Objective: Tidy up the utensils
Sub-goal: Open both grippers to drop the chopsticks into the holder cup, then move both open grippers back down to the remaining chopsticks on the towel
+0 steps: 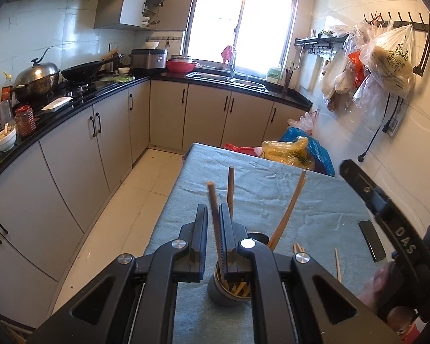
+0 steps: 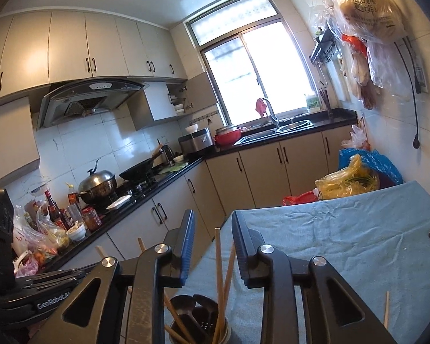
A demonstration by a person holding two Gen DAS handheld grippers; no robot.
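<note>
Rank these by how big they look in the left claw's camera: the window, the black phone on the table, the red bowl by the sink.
1. Window, by far the largest.
2. Black phone.
3. Red bowl.
The phone and bowl look close in size; the phone lies much nearer the camera, so their order is unsure.

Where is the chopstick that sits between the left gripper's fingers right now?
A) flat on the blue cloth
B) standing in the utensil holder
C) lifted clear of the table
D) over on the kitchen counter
B: in the left wrist view the chopstick runs between the fingers of the left gripper and its lower end goes down into the utensil holder, among the other chopsticks there.
</note>
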